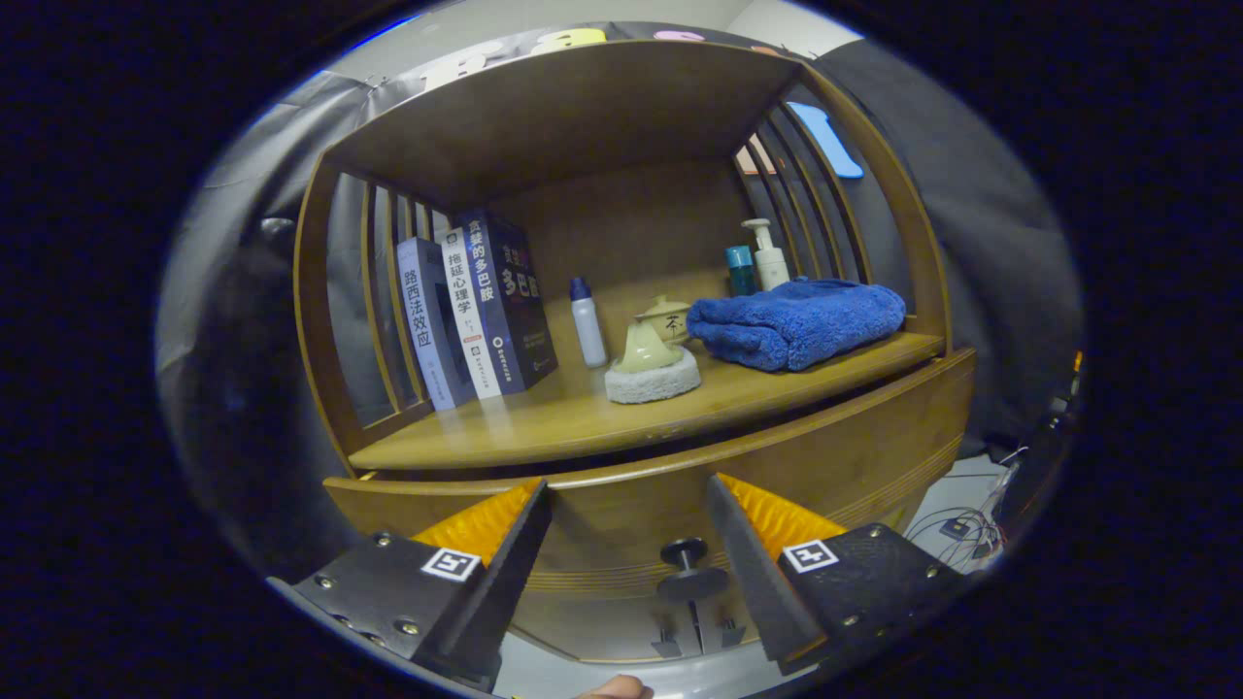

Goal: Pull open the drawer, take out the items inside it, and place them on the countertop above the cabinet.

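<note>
A wooden cabinet stands in front of me, its drawer front (855, 456) shut below the countertop (544, 422). A dark round knob (687, 568) sticks out of the drawer front. My gripper (629, 495) is open, with the knob low between the two fingers, closer to the right one, and neither finger touching it. The drawer's inside is hidden.
On the countertop stand three books (476, 311) at the left, a small white bottle (587, 322), a teapot (668, 316), a cup on a round pad (652, 374), a folded blue towel (796, 320) and two bottles (759, 257) behind it. Cables (966, 529) lie on the floor at the right.
</note>
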Demonstrator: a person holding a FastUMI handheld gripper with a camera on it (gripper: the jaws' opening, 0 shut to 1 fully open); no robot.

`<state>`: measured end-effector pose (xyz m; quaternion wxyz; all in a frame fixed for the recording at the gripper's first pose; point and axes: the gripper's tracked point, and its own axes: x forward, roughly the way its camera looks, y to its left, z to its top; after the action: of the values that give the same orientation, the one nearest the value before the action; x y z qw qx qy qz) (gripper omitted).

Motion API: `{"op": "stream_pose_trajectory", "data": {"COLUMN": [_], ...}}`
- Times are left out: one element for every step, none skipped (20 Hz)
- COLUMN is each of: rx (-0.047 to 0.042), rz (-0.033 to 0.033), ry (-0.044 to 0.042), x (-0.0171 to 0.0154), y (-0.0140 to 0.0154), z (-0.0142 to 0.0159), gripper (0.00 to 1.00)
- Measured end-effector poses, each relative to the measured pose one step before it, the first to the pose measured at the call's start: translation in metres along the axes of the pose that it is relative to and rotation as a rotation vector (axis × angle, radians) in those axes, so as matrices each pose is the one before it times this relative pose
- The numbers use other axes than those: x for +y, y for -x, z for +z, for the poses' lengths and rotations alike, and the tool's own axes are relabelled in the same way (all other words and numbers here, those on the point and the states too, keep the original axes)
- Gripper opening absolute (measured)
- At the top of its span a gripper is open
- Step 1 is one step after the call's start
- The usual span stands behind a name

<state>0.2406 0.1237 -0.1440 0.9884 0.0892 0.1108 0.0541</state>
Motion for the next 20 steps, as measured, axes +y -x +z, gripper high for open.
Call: {"op": "stream_pose_trajectory", "data": {"rx": [0.00035,-0.00017,-0.00013,0.00084,-0.00056,0.00074,-0.00101,0.00105,-0.00080,0.00220,0.00263,0.00273,0.00339,-0.00011,-0.00437,-0.00603,-0.00482,-0.00429,-0.00275,-0.00115], "rz": [0.00008,0.00028,0.00002,-0.00012,-0.00008,-0.00008,-0.00006,-0.00004,-0.00004,-0.00022,0.00004,0.00024,-0.00247,-0.00123,0.00110,0.00109,0.00031,0.00041,0.00035,0.00004], "ry": [-0.00125,-0.00176,-0.00232,-0.00285,-0.00238,-0.00224,-0.00097,-0.00161,-0.00242,-0.00079,0.00346,0.00456,0.00529,0.00273,-0.00640,-0.01205,-0.01322,-0.01080,-0.00676,-0.00210], "x": [-0.00005,-0.00047,0.00016,0.00056,-0.00001,-0.00004,0.00010,0.00020,0.00003,0.00052,0.00014,-0.00028,-0.00028,-0.00091,-0.00100,-0.00094,-0.00055,-0.00086,-0.00031,0.00005], "y": [-0.00197,-0.00128,-0.00135,-0.00066,-0.00152,-0.00100,-0.00095,-0.00163,-0.00213,-0.00173,-0.00186,-0.00077,-0.00044,-0.00055,0.00027,-0.00057,0.00000,-0.00028,-0.00036,0.00026], "z": [0.00070,0.00034,0.00006,-0.00005,0.00037,-0.00018,0.00059,0.00016,0.00048,-0.00018,0.00016,-0.00040,-0.00015,0.00025,0.00033,0.00025,0.00047,0.00019,0.00023,-0.00026], "gripper": [0.97,0.97,0.97,0.97,0.97,0.97,0.97,0.97,0.97,0.97,0.97,0.97,0.97,0.97,0.97,0.97,0.97,0.97,0.97,0.97]}}
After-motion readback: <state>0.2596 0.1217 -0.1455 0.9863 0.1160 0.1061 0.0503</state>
